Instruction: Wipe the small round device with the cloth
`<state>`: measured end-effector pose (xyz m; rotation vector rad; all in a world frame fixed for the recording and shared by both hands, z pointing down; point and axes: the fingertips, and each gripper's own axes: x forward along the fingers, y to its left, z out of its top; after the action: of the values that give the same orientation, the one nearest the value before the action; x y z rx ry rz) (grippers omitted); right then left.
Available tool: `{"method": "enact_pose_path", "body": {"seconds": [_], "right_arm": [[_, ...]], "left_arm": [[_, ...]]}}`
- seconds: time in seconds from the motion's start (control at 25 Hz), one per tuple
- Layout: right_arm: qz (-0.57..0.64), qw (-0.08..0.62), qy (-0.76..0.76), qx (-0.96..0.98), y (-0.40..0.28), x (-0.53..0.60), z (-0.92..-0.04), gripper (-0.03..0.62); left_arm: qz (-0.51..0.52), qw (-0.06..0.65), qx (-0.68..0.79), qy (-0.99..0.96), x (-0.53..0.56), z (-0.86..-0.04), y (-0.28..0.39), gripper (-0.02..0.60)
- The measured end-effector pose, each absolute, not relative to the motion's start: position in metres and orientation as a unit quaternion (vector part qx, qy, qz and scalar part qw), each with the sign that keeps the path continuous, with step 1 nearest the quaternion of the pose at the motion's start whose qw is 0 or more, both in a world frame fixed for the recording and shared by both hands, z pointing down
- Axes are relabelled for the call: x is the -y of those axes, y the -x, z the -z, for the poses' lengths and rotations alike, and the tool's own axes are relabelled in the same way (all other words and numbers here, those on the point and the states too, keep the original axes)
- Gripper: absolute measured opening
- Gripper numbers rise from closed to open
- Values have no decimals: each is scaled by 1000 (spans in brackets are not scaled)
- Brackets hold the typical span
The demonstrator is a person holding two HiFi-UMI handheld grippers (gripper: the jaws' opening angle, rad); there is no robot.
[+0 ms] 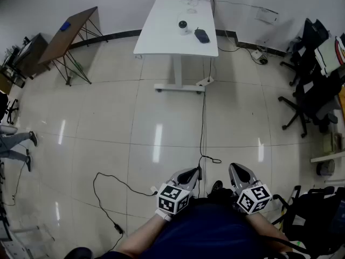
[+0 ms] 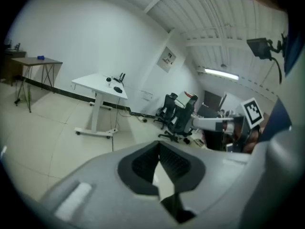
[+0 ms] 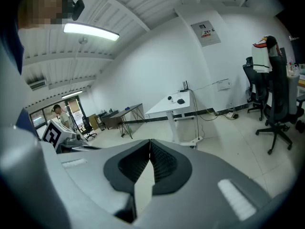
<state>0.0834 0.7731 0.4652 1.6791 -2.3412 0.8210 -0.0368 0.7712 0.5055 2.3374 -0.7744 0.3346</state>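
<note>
Holding nothing, left gripper point(image 1: 194, 171) and right gripper point(image 1: 235, 168) have jaws pressed together — well apart from the white table point(image 1: 161, 36) bearing the small round device point(image 1: 183, 26) beside a dark item point(image 1: 201, 35), probably the cloth. Walking over, the floor cable point(image 1: 203, 117) could snag a foot.

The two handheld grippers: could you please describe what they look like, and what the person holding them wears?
The left gripper and right gripper have smooth light grey shells with black ribbed pads set in a dark surround. Each carries a white cube printed with black square markers. The person wears a dark blue top.
</note>
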Motion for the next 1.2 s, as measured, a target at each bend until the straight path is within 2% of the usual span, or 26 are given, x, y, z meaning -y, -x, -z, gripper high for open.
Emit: {"method": "enact_pose_path", "body": {"seconds": [0.36, 0.88, 1.2], "right_arm": [[-260, 83, -555, 786, -91, -748, -476, 12], [-204, 59, -499, 840, -166, -649, -462, 12], [-205, 55, -467, 858, -185, -615, -461, 12]], "left_arm": [[-145, 328, 303, -883, -737, -520, 31, 4], [-155, 292, 356, -874, -659, -499, -65, 3], [-164, 294, 391, -856, -630, -497, -80, 3]]}}
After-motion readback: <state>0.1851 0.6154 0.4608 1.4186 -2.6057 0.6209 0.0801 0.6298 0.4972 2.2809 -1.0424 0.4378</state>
